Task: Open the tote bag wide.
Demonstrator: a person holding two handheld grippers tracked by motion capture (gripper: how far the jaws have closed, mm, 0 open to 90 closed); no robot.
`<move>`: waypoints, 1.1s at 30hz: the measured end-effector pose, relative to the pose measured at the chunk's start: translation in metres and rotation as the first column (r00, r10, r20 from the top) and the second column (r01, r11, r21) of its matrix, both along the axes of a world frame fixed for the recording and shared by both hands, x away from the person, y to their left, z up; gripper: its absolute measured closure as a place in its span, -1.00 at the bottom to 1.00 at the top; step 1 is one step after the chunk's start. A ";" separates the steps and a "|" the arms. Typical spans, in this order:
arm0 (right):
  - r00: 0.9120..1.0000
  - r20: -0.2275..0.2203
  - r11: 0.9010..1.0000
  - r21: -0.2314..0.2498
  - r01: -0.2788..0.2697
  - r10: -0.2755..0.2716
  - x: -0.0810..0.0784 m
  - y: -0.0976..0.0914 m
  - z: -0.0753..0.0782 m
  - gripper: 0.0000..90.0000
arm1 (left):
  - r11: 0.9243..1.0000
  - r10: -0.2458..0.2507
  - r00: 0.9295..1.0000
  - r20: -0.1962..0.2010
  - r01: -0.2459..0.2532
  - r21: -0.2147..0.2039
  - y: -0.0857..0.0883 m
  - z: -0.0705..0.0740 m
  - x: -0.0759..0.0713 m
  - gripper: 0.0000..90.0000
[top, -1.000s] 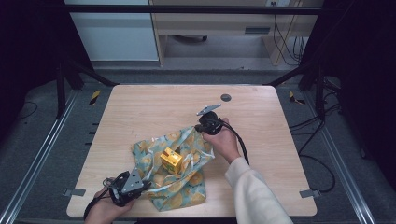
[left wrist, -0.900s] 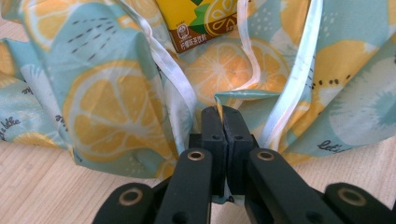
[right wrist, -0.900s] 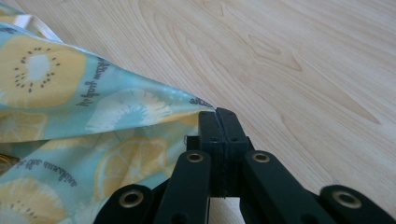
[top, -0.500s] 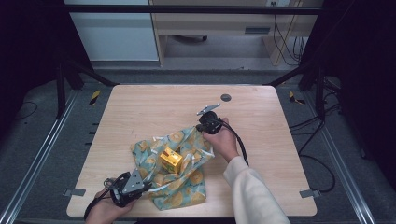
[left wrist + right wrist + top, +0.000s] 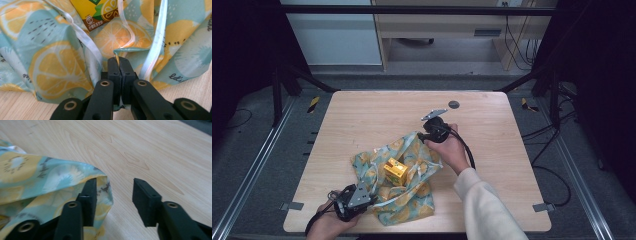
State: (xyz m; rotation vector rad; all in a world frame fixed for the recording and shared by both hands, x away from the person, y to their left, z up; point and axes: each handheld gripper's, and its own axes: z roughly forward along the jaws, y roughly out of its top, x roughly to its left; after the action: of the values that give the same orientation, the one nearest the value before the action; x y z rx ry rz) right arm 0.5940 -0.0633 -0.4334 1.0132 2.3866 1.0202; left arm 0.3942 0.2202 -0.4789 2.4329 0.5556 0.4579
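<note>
There is one cloth (image 5: 404,182) with lemon pictures and one yellow box (image 5: 395,171) on it. There are two grippers, a left gripper (image 5: 362,196) and a right gripper (image 5: 428,134), on one table (image 5: 377,115).

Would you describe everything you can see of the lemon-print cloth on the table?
The cloth is thin, soft-looking fabric, teal with yellow citrus slices, small script lettering and a pale hem. It lies crumpled on the wooden table near the person's side, bunched around a yellow carton at its middle. The left gripper is shut on a fold at its near edge. The right gripper is open at its far corner, cloth against one jaw.
</note>
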 end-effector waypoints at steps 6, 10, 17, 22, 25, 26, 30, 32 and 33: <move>0.998 0.054 0.999 0.002 -0.037 0.037 -0.030 -0.006 0.025 -0.18 | 1.000 0.000 1.000 0.009 0.000 -0.017 0.000 0.002 -0.001 0.99; 0.992 0.065 0.994 0.012 -0.108 0.107 -0.056 -0.005 0.031 -0.13 | 1.000 0.006 1.000 0.010 -0.006 -0.028 -0.001 0.001 -0.001 0.99; 0.982 0.032 0.983 -0.004 -0.184 0.184 -0.107 -0.007 0.024 -0.13 | 0.998 0.010 1.000 0.019 -0.009 -0.056 0.001 0.003 -0.003 0.99; 0.973 0.002 0.973 -0.026 -0.230 0.230 -0.141 -0.012 0.010 -0.20 | 0.997 -0.010 0.999 0.031 0.012 -0.078 0.000 0.006 -0.005 0.99; 0.970 -0.024 0.969 -0.038 -0.243 0.242 -0.149 -0.014 -0.005 -0.32 | 0.996 -0.019 0.999 0.034 0.022 -0.088 -0.001 0.006 -0.007 0.99; 0.970 -0.031 0.970 -0.044 -0.241 0.239 -0.149 -0.014 -0.010 -0.38 | 0.996 -0.021 0.999 0.034 0.024 -0.086 -0.001 0.005 -0.006 0.99; 0.970 -0.049 0.969 -0.049 -0.241 0.239 -0.147 -0.014 -0.022 -0.06 | 0.997 -0.034 0.999 0.022 0.036 -0.074 -0.002 0.004 -0.006 0.99; 0.964 -0.046 0.963 -0.049 -0.264 0.262 -0.149 -0.013 -0.022 0.34 | 0.996 -0.032 0.999 0.024 0.034 -0.084 -0.001 0.005 -0.006 0.99; 0.960 -0.045 0.959 -0.054 -0.278 0.276 -0.150 -0.013 -0.022 0.52 | 0.996 -0.034 0.999 0.026 0.036 -0.082 0.000 0.006 -0.006 0.99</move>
State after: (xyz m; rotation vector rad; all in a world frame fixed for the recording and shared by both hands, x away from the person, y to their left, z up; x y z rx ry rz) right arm 0.4441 -0.0765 -0.4549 0.6943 2.6265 1.0220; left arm 0.3885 0.2200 -0.4733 2.3512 0.5104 0.4403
